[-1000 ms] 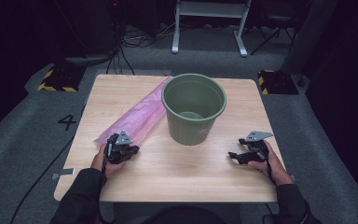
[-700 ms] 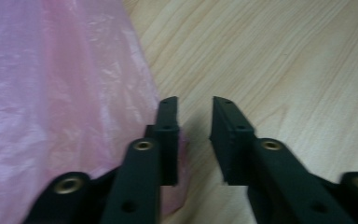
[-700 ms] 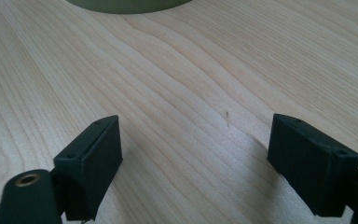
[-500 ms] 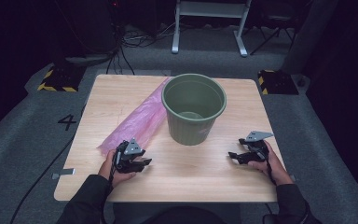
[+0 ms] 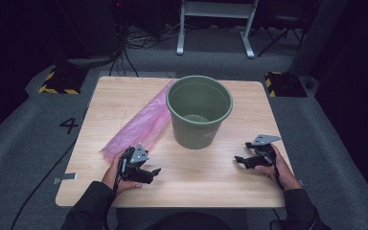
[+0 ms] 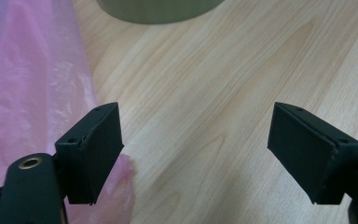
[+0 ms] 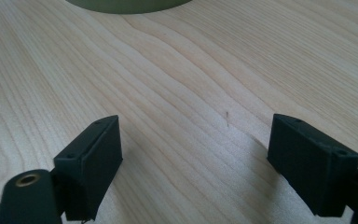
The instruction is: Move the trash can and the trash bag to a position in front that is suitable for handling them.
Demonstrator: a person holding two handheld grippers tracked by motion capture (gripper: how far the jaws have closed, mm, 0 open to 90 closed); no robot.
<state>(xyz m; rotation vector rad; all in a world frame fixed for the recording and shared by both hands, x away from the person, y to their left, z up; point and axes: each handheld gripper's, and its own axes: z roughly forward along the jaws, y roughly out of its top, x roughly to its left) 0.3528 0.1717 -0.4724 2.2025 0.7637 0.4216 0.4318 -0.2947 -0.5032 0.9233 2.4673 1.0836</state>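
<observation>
Left tongs (image 5: pixel 152 171) have just opened, releasing the pink bag (image 5: pixel 139 125).

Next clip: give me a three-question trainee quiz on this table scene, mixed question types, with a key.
1. True or false: the pink plastic bag lies inside the green bin.
2. In the left gripper view, what lies under the left-hand jaw of the left gripper? A) the bin B) the bag's edge C) a cable
3. Fill in: the right gripper has jaws that stand ____ over bare table.

Key: 1 false, the bag lies flat on the table beside the bin; 2 B; 3 open.
</observation>
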